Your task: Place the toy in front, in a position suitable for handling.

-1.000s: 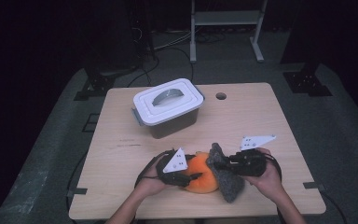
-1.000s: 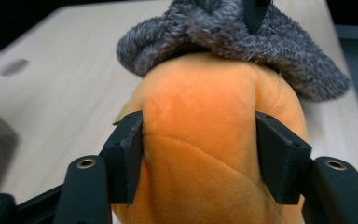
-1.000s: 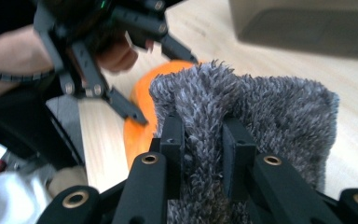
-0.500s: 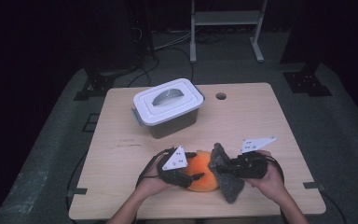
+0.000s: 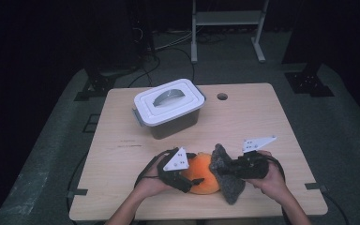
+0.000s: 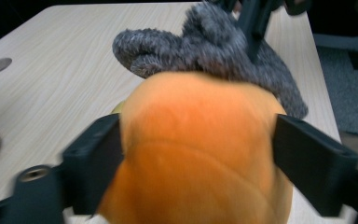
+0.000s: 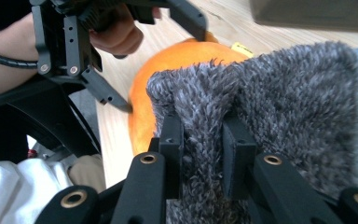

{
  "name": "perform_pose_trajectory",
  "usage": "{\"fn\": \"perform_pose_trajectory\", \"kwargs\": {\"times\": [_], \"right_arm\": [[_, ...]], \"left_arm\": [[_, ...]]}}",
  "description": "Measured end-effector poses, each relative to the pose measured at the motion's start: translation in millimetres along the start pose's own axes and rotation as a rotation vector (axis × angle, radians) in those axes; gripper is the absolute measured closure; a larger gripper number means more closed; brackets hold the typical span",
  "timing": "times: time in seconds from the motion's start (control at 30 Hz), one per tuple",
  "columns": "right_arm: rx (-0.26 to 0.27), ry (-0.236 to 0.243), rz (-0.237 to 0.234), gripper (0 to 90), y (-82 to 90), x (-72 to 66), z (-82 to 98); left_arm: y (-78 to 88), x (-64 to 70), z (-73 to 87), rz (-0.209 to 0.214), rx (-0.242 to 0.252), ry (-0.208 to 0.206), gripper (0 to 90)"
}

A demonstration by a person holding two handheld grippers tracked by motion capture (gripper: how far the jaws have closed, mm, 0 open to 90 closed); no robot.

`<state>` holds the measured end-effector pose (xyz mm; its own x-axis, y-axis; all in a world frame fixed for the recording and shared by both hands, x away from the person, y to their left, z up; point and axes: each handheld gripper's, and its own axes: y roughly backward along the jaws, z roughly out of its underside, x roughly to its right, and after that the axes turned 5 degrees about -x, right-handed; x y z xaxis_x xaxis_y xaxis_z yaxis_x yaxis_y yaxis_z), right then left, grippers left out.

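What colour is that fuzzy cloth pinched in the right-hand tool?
The fuzzy cloth is dark grey, flecked lighter. The right gripper view shows it best.

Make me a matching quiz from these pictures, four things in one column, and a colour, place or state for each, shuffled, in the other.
Things:
1. orange plush toy
2. grey fuzzy cloth
3. lidded storage box
4. round hole in the table

Descriptions:
A. near the table's far edge
B. white lid, closed
C. between the left gripper's jaws, which have just been opening
D. pinched by the right gripper

Pairs: 1-C, 2-D, 3-B, 4-A
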<state>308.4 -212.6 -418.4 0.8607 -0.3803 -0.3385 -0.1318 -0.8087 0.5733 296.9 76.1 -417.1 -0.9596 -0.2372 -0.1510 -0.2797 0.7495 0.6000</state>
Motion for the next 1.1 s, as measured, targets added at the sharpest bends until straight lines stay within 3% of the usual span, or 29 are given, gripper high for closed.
{"fn": "perform_pose_trajectory", "kwargs": {"times": [0.2,0.33,0.4,0.5,0.67,0.73,0.8,0.9,0.97,1.1], "right_arm": [[-0.012,-0.050,0.007,72.6,7.7,10.7,7.5],[0.043,-0.036,0.012,72.6,9.6,3.5,-3.5],[0.011,-0.018,0.020,72.6,3.1,1.9,-4.7],[0.008,-0.023,0.019,72.6,1.5,6.0,-0.7],[0.005,-0.035,0.044,72.8,4.9,6.9,1.8],[0.039,-0.019,0.059,73.2,8.3,2.1,-4.0],[0.084,-0.015,0.039,73.3,8.3,-3.0,-9.9],[0.044,0.011,0.041,73.3,-0.5,-6.3,-11.2],[0.046,-0.003,0.026,73.4,-1.6,-2.4,-8.2],[0.015,-0.035,0.062,73.8,5.3,3.8,-1.8]], "left_arm": [[4.5,0.8,0.2,0.044,-0.008,-0.016,31.3],[5.9,0.4,-0.7,0.066,-0.010,-0.014,31.2],[7.6,-0.4,-1.2,0.086,-0.014,-0.012,30.4],[10.2,-1.8,-1.0,0.119,-0.008,0.002,30.4],[8.2,1.2,-2.2,0.101,-0.019,-0.007,34.0],[7.1,2.6,-2.7,0.103,-0.013,-0.016,34.3],[7.0,3.5,-3.6,0.103,-0.015,-0.027,34.0],[7.6,3.4,-3.3,0.111,-0.016,-0.031,33.9],[8.3,2.7,-3.0,0.115,-0.013,-0.031,34.8],[8.7,3.5,-3.9,0.124,-0.005,-0.034,36.4]]}}
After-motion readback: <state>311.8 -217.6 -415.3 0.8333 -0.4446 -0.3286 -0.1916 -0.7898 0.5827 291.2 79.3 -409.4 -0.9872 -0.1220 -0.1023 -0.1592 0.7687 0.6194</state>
